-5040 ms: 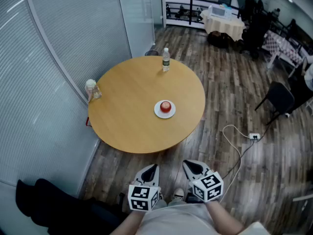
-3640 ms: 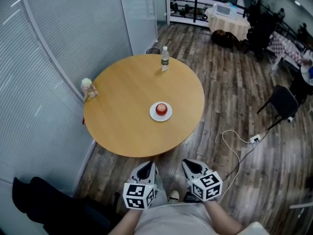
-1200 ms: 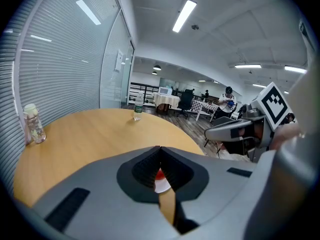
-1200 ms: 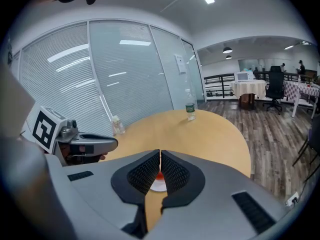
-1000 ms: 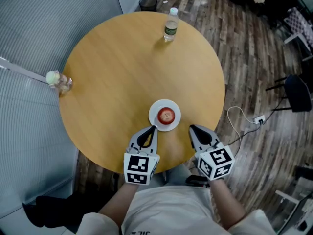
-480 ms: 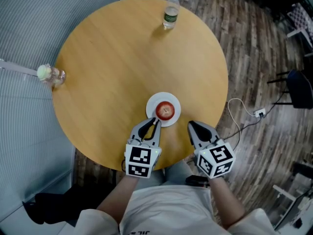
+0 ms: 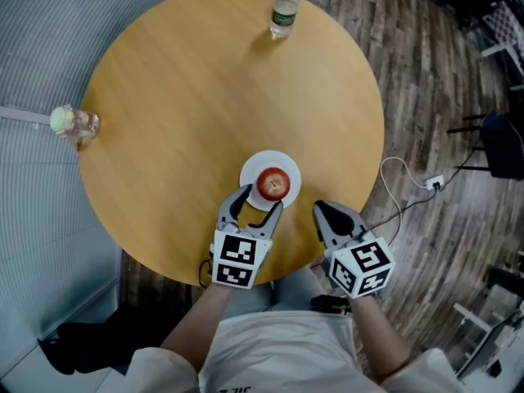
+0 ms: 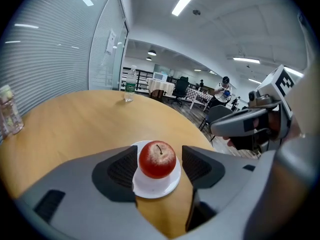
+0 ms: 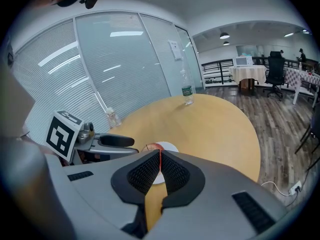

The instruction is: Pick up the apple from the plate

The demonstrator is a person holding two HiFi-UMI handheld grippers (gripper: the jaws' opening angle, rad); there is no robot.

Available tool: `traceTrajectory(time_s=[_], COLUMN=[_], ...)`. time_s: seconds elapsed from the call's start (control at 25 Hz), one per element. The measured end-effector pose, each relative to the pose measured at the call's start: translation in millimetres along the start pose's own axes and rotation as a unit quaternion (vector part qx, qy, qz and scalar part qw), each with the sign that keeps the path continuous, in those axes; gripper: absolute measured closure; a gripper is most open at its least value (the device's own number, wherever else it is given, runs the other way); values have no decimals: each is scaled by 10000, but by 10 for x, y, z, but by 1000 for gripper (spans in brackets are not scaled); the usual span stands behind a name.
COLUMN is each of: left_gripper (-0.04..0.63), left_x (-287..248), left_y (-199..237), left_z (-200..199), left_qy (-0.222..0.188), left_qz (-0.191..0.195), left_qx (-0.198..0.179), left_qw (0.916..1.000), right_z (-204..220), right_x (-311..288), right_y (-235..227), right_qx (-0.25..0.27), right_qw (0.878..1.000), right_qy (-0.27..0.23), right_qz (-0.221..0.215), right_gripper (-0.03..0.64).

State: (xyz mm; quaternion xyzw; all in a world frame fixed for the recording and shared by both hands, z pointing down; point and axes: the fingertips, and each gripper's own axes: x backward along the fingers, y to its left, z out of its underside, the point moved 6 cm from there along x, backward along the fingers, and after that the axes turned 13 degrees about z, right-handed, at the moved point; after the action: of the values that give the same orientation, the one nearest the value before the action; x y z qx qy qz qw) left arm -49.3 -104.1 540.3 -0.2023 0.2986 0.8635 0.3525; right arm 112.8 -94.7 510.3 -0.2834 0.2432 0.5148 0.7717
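A red apple (image 7: 273, 184) sits on a small white plate (image 7: 250, 169) near the front of the round wooden table (image 7: 188, 97). My left gripper (image 7: 260, 201) is at the plate's near rim and its jaws have just been opening. In the left gripper view the apple (image 8: 157, 159) shows in the gap between the pads (image 8: 122, 169), touching neither. My right gripper (image 7: 320, 208) hovers shut to the right of the plate, over the table's edge. The right gripper view shows its shut tips (image 9: 160, 157) hiding most of the apple (image 9: 155, 146).
A water bottle (image 7: 284, 11) stands at the table's far edge. A small jar with a pale lid (image 7: 70, 124) stands at the left edge. Right of the table, a cable with a power strip (image 7: 432, 182) lies on the wooden floor beside a dark chair (image 7: 501, 144).
The view has closed in on the table and both grippers now reach over its near edge. The left gripper went forward to the plate and its jaws opened; the right stayed shut.
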Motion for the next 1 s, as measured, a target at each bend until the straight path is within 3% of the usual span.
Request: traceTrajectory(time_s=[0.36,1.0], left_gripper=[244,219], left_x=[-263,-594], left_y=[88,143], left_z=[141,358], left_qy=[360,644], left_qz=[38,87], left_qx=[-137,-177], left_qw=[9992,9977], right_z=[23,116], right_x=[-82,-116], right_y=[-39,-176], right_qx=[-24,-95], right_qw=[9999,9994], right_qy=[124,331], right_qz=[-39,-8], right_gripper=[584,584])
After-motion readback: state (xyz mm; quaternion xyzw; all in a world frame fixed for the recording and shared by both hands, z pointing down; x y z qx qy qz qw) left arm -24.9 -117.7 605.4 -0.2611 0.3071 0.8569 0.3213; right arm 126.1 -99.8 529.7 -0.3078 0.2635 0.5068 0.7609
